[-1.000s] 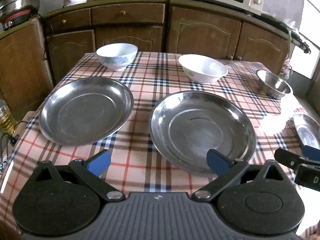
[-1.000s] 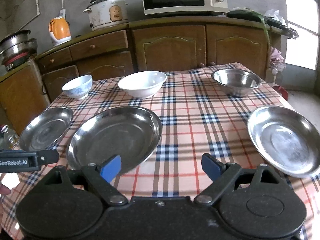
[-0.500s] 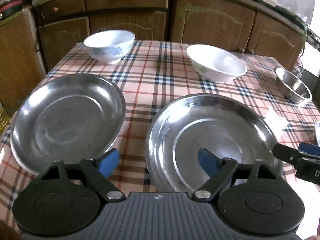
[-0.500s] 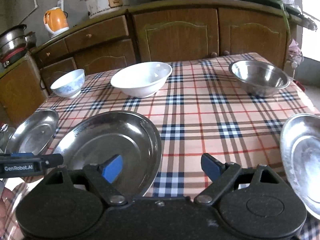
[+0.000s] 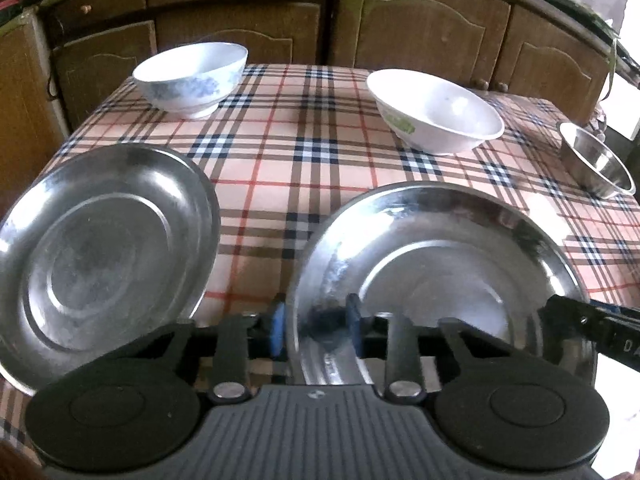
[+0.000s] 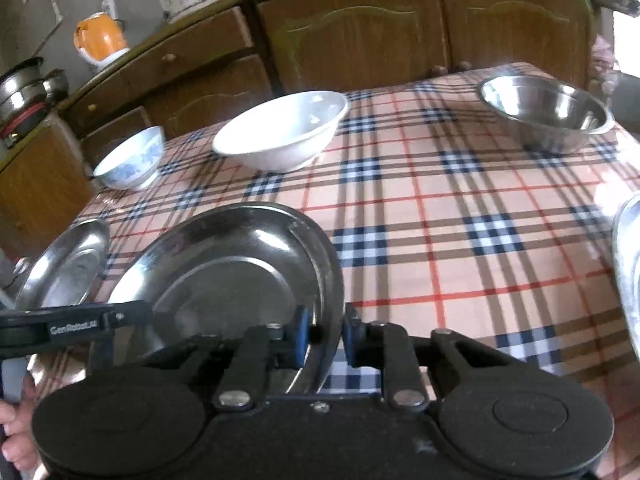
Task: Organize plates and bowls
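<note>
Steel plate [image 5: 440,264], at lower centre of both views on the checked tablecloth [image 5: 304,152], has both grippers on its near rim. Left gripper [image 5: 316,328] has just closed, blue pads clamping the plate's left edge; right gripper [image 6: 324,340] likewise pinches its right edge.

a table [image 5: 312,168] in plaid cloth carries 3 steel plates [image 5: 100,252] near, and 3 bowls far: blue-patterned [image 5: 192,76] left, white [image 5: 436,116] middle, steel [image 6: 548,112] right.
</note>
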Tool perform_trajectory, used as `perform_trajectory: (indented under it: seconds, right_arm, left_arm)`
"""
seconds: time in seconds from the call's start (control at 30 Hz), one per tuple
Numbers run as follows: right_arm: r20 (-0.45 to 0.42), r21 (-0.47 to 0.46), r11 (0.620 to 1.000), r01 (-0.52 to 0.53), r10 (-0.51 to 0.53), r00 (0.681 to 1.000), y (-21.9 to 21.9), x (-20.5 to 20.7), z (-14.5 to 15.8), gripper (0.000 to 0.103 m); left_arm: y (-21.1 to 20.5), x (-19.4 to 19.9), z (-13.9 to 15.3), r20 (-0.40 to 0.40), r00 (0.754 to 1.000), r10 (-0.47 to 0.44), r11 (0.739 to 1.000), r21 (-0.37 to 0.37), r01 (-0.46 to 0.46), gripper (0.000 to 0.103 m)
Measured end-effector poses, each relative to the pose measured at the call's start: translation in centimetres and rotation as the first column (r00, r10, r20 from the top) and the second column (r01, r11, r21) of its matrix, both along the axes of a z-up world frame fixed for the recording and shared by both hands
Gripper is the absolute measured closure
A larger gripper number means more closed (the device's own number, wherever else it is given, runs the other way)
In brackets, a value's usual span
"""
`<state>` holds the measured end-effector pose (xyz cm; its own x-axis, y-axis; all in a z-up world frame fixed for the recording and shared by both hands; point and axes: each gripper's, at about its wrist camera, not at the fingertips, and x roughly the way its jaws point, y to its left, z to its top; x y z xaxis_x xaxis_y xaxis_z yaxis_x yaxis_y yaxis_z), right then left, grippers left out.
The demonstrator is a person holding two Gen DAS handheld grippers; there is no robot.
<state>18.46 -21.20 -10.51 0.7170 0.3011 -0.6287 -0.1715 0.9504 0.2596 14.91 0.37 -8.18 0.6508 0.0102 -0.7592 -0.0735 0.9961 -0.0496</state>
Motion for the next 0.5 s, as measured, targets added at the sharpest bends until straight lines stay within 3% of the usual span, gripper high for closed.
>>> perform_trajectory:
  seconds: [0.17, 0.5]
  right_arm:
    - [0.011, 0.011, 1.000, 0.027, -0.027, 1.000, -0.9, -0.2, 0.1, 0.082]
    - [0.093, 0.018, 0.997, 0.070, -0.072, 0.993, -2.1, -1.1, 3.1, 0.082]
  left_arm:
    - [-0.1, 0.0, 0.6, 0.023, 1.000, -0.001, 1.000, -0.021, 0.002, 0.082]
    - [-1.6, 0.0, 3.6, 0.099, 0.995, -0.022, 1.000, -0.010, 0.023, 0.082]
